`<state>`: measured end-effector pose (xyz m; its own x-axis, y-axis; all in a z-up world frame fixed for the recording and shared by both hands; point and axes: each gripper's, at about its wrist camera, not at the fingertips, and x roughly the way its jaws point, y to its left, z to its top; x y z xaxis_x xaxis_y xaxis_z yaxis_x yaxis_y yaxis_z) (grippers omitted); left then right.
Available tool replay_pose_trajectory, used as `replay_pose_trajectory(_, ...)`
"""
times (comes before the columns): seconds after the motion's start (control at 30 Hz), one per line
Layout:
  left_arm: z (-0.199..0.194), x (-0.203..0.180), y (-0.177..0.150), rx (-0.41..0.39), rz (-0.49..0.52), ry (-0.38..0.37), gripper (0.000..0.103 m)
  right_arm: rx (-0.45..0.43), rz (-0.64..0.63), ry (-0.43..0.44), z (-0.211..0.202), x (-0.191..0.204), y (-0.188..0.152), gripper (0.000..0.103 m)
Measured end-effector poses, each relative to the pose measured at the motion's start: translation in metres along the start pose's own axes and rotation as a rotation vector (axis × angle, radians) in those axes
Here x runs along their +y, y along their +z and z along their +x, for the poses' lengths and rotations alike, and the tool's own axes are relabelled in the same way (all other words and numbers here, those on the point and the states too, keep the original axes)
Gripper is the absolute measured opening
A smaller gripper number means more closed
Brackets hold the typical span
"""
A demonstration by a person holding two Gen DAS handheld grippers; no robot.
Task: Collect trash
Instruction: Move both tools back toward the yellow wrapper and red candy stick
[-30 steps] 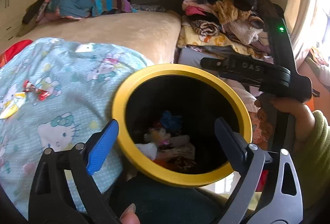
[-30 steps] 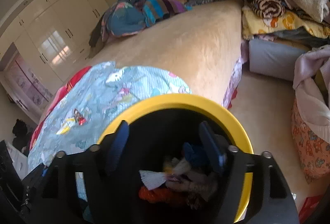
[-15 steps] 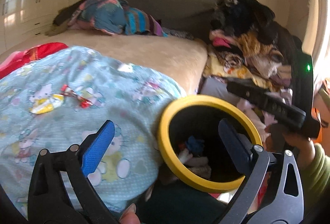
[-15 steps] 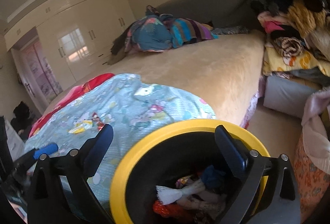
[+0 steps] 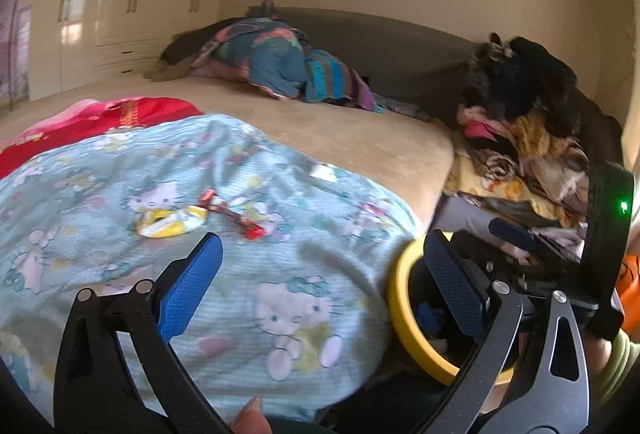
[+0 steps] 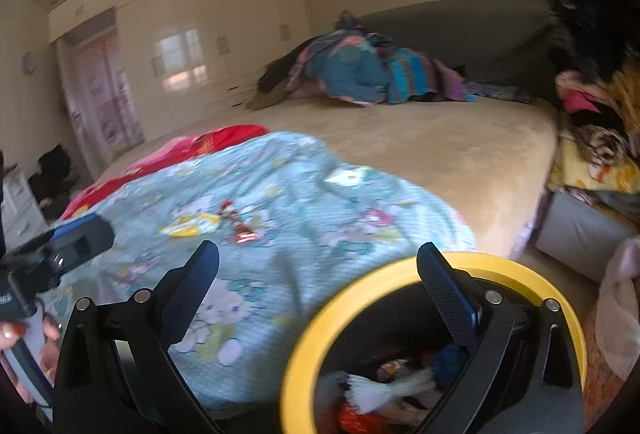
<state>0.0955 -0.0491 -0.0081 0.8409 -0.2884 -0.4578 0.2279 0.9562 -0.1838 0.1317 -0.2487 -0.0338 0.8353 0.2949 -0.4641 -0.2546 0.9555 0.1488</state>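
Both the left hand-held gripper (image 5: pixel 320 282) and the right hand-held gripper (image 6: pixel 318 282) are gaping wide, holding nothing. Wrappers (image 5: pixel 172 224) are lying farther off on the blue blanket (image 5: pixel 280 254); the yellow-rimmed bin (image 6: pixel 400 274) is standing near right beside the bed (image 6: pixel 440 146).

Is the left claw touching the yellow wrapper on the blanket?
Apart. The left wrist view shows the open left claw short of the yellow wrapper, with bare blanket between.

Bin (image 5: pixel 404 314) half hidden, wrappers (image 5: pixel 200 220) blurred
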Motion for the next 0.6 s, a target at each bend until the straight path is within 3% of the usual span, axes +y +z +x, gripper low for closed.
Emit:
replay_pose_trajectory(0.3, 0.003, 0.065, 0.002, -0.005, -0.152, 0.099, 0.093, 0.109, -0.086, 0.076, 0.062, 0.048, 0.005, 0.096)
replay_pose_trajectory(0.6, 0.017, 0.141, -0.003, 0.034, -0.326, 0.182, 0.093, 0.235, -0.149, 0.052, 0.156, 0.074, 0.005, 0.096)
